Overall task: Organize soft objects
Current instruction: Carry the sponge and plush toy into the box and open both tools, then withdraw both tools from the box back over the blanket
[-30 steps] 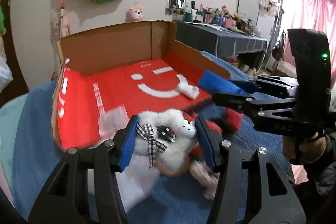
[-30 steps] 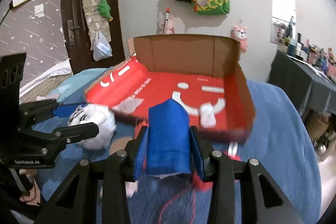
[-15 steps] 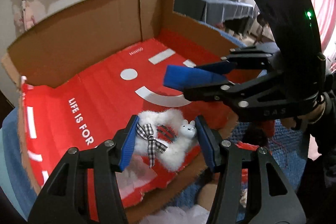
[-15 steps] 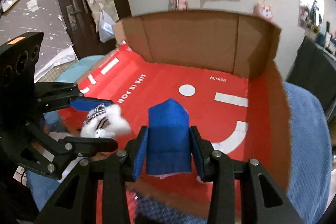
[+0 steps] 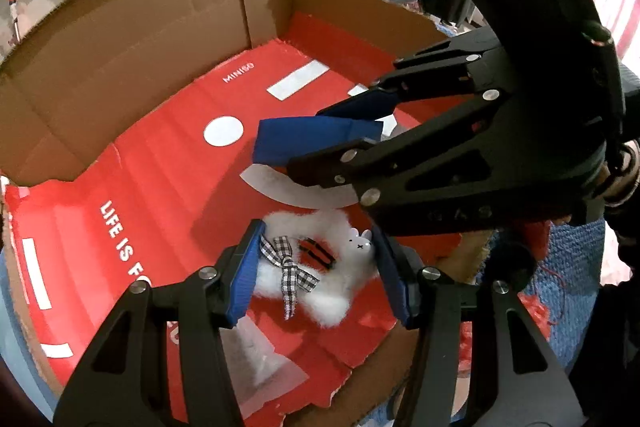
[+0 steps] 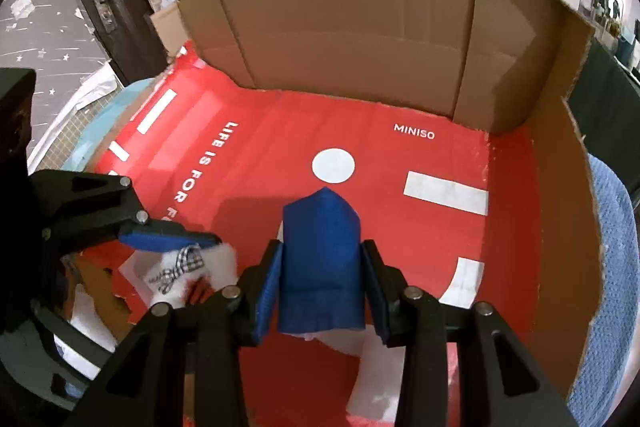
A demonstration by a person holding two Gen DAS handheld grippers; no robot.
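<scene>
Left gripper [image 5: 316, 267] clamped on white plush toy [image 5: 320, 267]; right gripper [image 6: 320, 283] clamped on blue cloth [image 6: 320, 259]; both over red box [image 6: 440, 87].

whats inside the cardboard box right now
Over the cardboard box's red printed floor, the left gripper holds a white fluffy toy and the right gripper a blue cloth. Floor beneath them is hidden.

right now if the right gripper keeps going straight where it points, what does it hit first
Probably the red floor of the box. The right gripper, shut on a blue cloth, points down into it, and nothing else shows ahead; depth is hard to judge.
</scene>
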